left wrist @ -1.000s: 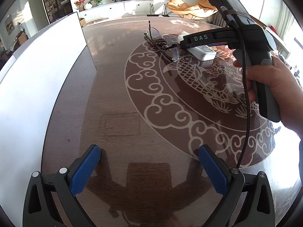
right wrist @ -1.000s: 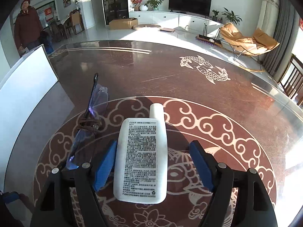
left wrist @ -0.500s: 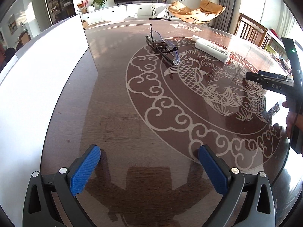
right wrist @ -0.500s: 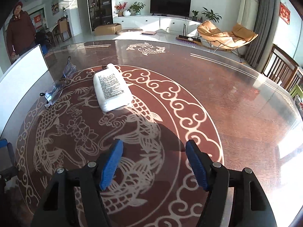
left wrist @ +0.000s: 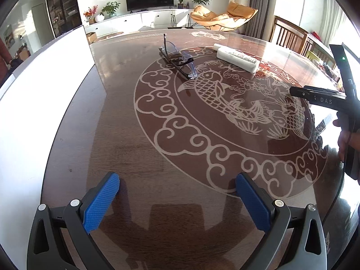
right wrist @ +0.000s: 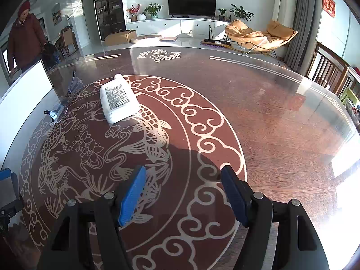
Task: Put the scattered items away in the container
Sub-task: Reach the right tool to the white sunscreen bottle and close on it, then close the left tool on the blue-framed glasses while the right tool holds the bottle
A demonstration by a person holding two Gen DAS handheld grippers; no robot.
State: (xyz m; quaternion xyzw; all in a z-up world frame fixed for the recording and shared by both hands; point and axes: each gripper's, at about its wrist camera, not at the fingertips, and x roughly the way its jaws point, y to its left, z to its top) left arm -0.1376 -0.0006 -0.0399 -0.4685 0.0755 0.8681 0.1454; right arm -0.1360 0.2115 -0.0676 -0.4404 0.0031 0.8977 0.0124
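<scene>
The right gripper (right wrist: 183, 193) stands with its two blue pads wide apart and nothing between them, hovering over the dark patterned table (right wrist: 270, 117). The left gripper (left wrist: 177, 199) is likewise spread and empty; in its view the right tool is cut off at the frame's edge, only the handle and part of the hand (left wrist: 345, 139) showing.

Two loose items lie on the table – one white bottle (right wrist: 118, 100), flat on its side with its printed label up, and one pair of glasses (left wrist: 177, 59) in a clear wrapper, just beside it and not touching. In the right view the glasses are small and hard to make out.

A white container wall (left wrist: 45, 103) runs along the table's left – its inside is hidden. One person (right wrist: 24, 36) stands in the background.
</scene>
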